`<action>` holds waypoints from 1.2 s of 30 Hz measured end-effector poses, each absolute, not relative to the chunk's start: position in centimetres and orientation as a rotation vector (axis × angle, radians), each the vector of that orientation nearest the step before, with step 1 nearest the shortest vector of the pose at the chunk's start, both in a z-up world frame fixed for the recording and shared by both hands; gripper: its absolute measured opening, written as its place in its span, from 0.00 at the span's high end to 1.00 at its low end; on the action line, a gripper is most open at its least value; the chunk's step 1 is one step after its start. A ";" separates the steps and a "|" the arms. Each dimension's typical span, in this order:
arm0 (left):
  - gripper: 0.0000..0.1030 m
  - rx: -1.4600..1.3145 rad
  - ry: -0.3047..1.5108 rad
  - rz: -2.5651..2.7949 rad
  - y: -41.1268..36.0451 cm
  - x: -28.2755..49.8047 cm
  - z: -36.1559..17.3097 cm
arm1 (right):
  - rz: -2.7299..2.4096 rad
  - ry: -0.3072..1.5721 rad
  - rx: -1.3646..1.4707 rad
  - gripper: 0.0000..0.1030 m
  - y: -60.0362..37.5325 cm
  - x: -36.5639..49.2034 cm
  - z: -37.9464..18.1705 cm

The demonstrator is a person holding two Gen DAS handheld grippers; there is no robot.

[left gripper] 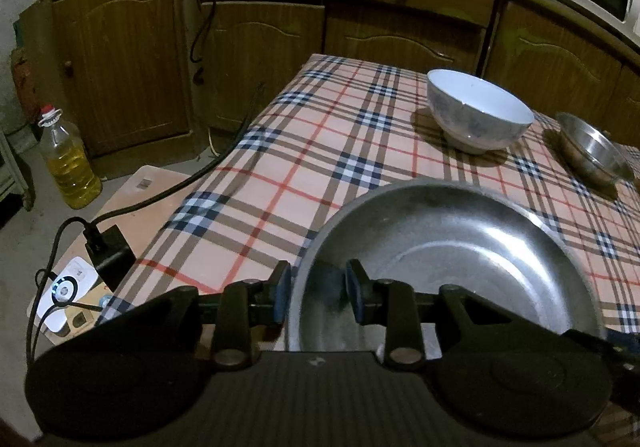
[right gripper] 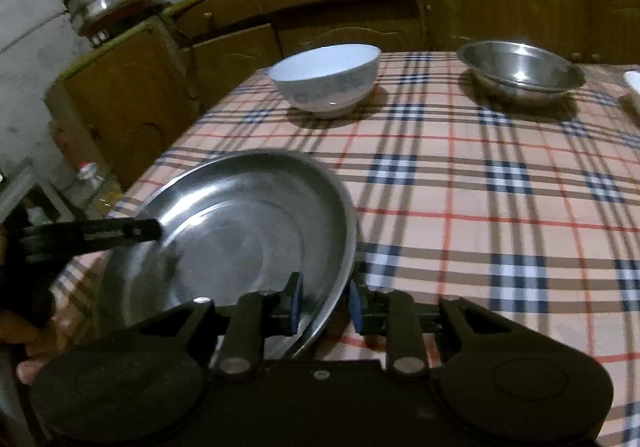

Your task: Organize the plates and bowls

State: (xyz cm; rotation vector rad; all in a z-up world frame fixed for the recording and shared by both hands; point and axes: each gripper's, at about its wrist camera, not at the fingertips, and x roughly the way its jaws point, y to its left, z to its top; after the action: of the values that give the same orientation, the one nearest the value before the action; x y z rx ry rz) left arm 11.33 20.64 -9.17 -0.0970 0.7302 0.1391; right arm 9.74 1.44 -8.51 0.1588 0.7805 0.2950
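The desk (right gripper: 500, 207) carries everything, still unstacked. Nearest the person, at its near-left corner, sits the large steel plate (right gripper: 240, 231), flat on the cloth. Each hand-held gripper straddles its rim: the left (left gripper: 316, 293) and the right (right gripper: 326, 305), pads slightly apart, not visibly pressing. Beyond the plate stand the white bowl (right gripper: 326, 79) and, further right, the small steel bowl (right gripper: 520, 69). Grouping looks barely begun.
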 end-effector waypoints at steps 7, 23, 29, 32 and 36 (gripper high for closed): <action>0.69 -0.099 0.719 0.189 20.6 10.5 -8.2 | 0.277 0.706 0.155 0.69 -0.2 9.1 -6.4; 0.63 -0.035 0.648 0.136 13.7 8.1 -2.2 | 0.248 0.597 0.117 0.56 -8.4 6.2 -1.4; 0.63 -0.001 0.626 0.057 8.9 8.2 -0.9 | 0.209 0.552 0.133 0.51 -12.4 5.9 0.3; 0.63 0.014 0.617 0.024 6.8 8.3 -0.5 | 0.188 0.532 0.131 0.50 -14.1 5.8 0.8; 0.63 0.024 0.621 -0.021 4.3 8.8 -0.3 | 0.168 0.518 0.153 0.50 -16.2 6.1 1.2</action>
State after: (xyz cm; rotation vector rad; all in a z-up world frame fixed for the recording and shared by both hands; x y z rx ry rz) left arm 8.78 4.33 -0.29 0.0238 0.6209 -0.0211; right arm 6.11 -16.23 1.20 0.1526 0.5179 0.1678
